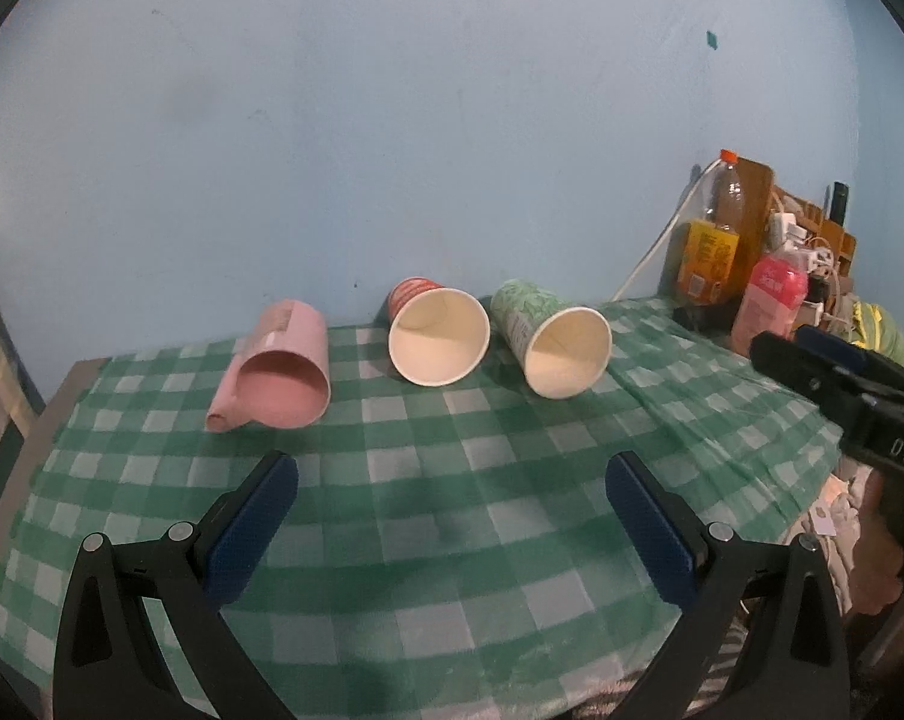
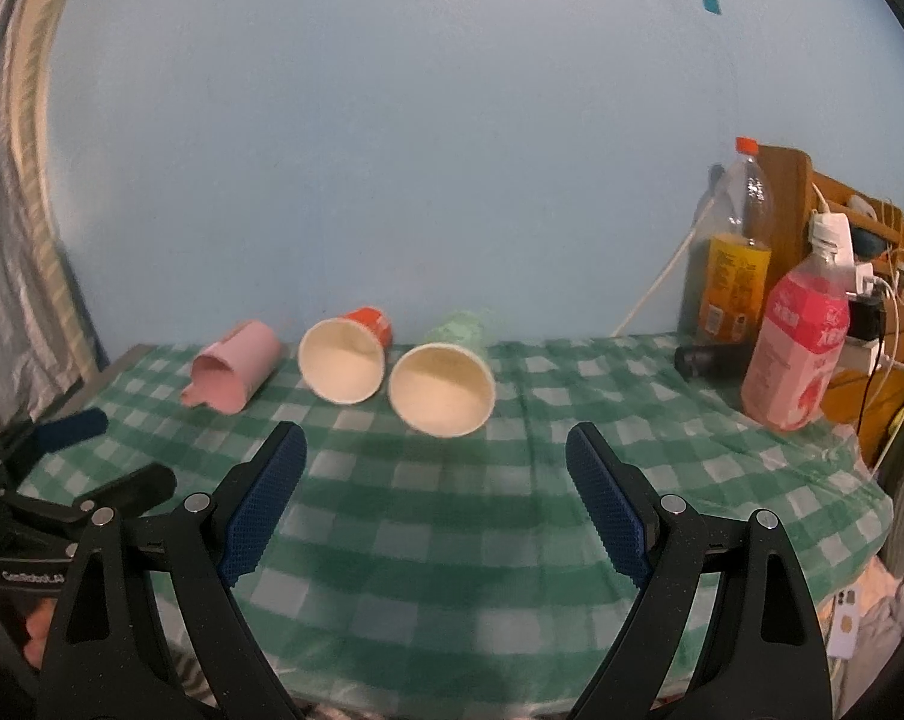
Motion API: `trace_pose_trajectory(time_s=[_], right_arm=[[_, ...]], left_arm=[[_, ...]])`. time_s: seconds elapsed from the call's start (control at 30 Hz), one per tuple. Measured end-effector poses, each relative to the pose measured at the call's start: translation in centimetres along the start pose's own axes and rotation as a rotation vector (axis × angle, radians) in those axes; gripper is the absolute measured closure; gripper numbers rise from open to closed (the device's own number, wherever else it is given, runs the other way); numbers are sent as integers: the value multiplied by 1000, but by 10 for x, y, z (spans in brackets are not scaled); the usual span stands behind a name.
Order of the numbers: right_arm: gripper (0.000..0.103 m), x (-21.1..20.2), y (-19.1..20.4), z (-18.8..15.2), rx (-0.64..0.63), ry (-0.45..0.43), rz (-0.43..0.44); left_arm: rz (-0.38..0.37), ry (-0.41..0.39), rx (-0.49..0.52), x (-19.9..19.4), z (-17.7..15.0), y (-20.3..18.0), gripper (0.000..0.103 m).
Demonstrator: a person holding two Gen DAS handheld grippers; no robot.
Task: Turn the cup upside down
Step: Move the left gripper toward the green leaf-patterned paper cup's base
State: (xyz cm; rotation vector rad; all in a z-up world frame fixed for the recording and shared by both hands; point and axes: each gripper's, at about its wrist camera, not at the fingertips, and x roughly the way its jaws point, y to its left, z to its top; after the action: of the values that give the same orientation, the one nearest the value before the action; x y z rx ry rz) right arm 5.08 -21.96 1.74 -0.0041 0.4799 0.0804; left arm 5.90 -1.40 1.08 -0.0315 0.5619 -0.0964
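Three cups lie on their sides on the green checked tablecloth (image 1: pixel 452 510), mouths towards me: a pink handled cup (image 1: pixel 281 369) on the left, a red paper cup (image 1: pixel 437 333) in the middle, a green paper cup (image 1: pixel 554 345) on the right. They also show in the right wrist view: pink cup (image 2: pixel 233 375), red cup (image 2: pixel 347 360), green cup (image 2: pixel 446 387). My left gripper (image 1: pixel 452 480) is open and empty, in front of the cups. My right gripper (image 2: pixel 437 450) is open and empty, just short of the green cup.
At the table's right end stand a tall orange-capped bottle (image 2: pixel 734 258), a pink bottle (image 2: pixel 797 348) and a dark object (image 2: pixel 713 360), with a wooden rack with chargers and cables (image 2: pixel 860 276) behind. A blue wall runs behind the table. A curtain (image 2: pixel 14 240) hangs left.
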Motion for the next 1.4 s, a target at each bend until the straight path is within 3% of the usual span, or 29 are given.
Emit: trace_pose_trajectory(time_s=[0.27, 0.37, 0.5, 0.73, 1.07, 1.3, 1.4], right_arm=[[15, 18, -25, 37, 51, 57, -3], [15, 30, -36, 49, 87, 96, 29], [15, 56, -59, 61, 165, 193, 87], [15, 100, -96, 76, 289, 342, 81], [15, 147, -140, 83, 411, 433, 43], [15, 169, -159, 67, 442, 474, 7], [15, 173, -162, 60, 450, 490, 5]], left_arm=[[-8, 71, 29, 24, 48, -18, 0], [-31, 134, 46, 40, 62, -30, 0], [-33, 186, 67, 64, 78, -49, 0], [26, 238, 92, 114, 104, -73, 0], [-47, 399, -65, 196, 118, -74, 0], [-75, 441, -132, 224, 124, -76, 0], [-45, 458, -130, 237, 124, -80, 0]])
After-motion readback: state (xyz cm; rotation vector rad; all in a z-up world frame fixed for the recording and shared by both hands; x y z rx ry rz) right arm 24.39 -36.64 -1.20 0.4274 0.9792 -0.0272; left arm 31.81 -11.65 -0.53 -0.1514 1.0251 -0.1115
